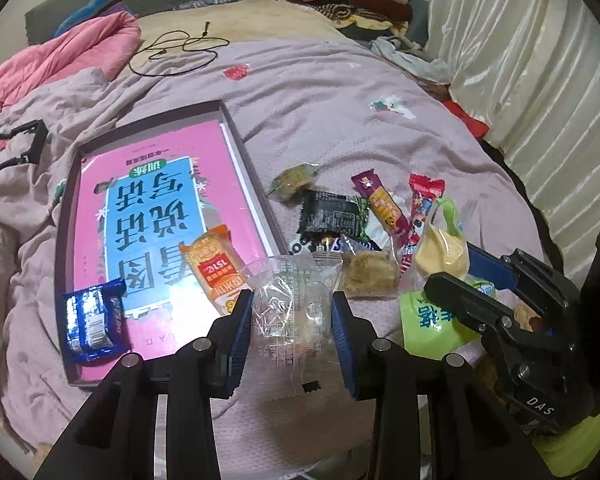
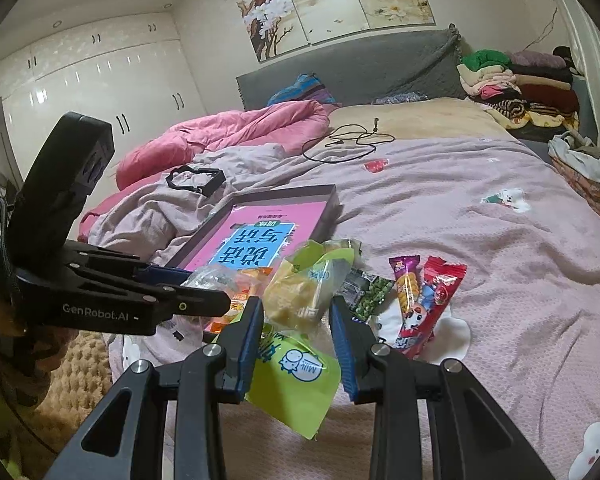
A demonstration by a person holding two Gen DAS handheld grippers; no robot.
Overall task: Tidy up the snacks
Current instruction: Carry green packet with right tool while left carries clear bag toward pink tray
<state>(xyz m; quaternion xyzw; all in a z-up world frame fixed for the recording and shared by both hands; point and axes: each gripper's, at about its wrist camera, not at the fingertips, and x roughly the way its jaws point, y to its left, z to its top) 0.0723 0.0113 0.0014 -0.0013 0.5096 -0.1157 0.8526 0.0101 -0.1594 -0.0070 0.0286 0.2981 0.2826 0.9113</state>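
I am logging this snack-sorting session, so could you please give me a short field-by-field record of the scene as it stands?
surface: bed with pink blanket
container: shallow tray holding a pink book
already in tray: blue packet, orange packet
left hand-held gripper: fingers on either side of a clear-wrapped snack
right hand-held gripper: fingers on either side of a green and yellow packet
loose pile: black packet, red packet, purple packet
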